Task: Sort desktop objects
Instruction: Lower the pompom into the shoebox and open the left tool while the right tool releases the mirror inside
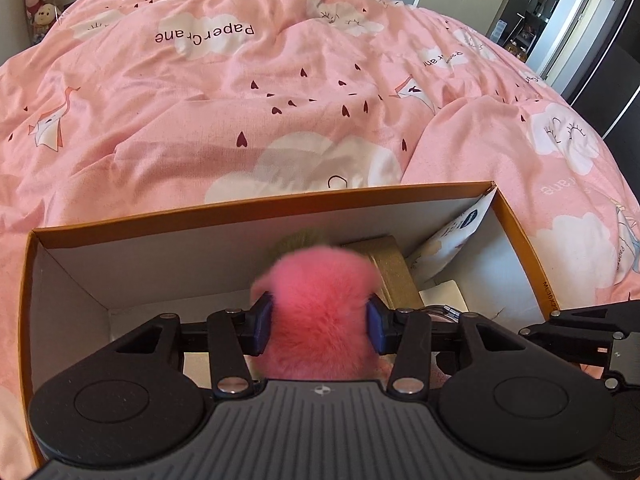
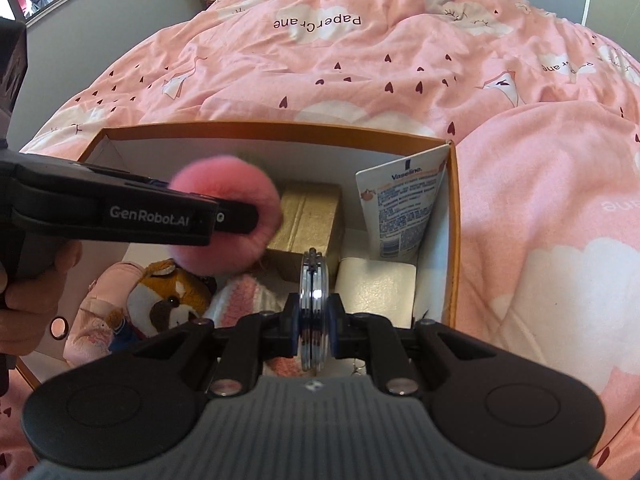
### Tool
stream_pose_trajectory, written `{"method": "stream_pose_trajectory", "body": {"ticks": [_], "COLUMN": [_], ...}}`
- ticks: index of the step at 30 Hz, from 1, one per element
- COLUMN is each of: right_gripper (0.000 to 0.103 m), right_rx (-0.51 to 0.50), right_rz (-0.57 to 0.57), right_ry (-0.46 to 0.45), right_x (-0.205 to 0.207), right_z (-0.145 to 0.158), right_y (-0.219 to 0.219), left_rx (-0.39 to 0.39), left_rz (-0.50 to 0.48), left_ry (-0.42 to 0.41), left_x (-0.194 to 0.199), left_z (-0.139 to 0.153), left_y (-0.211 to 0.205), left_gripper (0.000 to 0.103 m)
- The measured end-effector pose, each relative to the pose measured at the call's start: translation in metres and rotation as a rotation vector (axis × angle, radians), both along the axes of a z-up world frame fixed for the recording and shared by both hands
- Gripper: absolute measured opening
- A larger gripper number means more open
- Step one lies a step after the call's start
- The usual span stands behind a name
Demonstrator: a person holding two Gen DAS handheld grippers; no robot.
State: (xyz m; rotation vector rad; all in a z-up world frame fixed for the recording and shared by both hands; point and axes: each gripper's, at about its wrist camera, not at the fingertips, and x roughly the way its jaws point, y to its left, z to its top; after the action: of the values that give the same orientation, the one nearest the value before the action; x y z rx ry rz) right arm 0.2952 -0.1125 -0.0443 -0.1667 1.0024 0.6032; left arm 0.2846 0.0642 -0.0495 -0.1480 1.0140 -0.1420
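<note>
Pink fluffy pompom [image 1: 318,308]. Box [image 2: 452,216] orange rim, white inside. Gold carton [image 2: 308,216]. White Vaseline tube [image 2: 400,208], blue print. Plush toy [image 2: 168,300] orange, white, brown. Duvet [image 1: 280,100] pink, white clouds, dark hearts. Silver metal disc [image 2: 314,304].

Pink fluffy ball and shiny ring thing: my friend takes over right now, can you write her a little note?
Left hand-held gripper: shut on the pink pompom, over the orange-rimmed box.
Right hand-held gripper: shut on a stack of silver metal rings, also over the box.
Already in the box: Vaseline tube, gold box, white case, red panda plush, pink doll.
Left: lower and let go of both.
</note>
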Motion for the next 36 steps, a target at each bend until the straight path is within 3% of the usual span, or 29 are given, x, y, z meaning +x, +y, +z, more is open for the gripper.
{"method": "stream_pose_trajectory", "body": {"ticks": [9,21,28,36], "right_gripper": [0.014,0.015,0.015,0.024], "right_rx": [-0.014,-0.005,0.024,0.093], "right_rz": [0.008,-0.012,-0.001,0.030], "right_ry": [0.015,-0.026,-0.065,-0.106], "right_x": [0.002,-0.010,-0.033,-0.077], "right_z": [-0.005,0.011,0.030,0.055], "right_y": [0.005,-0.008,-0.021,-0.045], "left_rx": [-0.019,0.002,0.032,0.020], "left_rz": [0.026,0.051,0.056,0.007], "left_ry": [-0.017,-0.077,-0.102,-0.155], "left_x": [-0.013,-0.059,-0.090,-0.137], "left_z": [0.008,0.042,0.061,0.078], "left_y": [0.006,0.001,-0.010,-0.031], "left_gripper": [0.050,0.050,0.050,0.050]}}
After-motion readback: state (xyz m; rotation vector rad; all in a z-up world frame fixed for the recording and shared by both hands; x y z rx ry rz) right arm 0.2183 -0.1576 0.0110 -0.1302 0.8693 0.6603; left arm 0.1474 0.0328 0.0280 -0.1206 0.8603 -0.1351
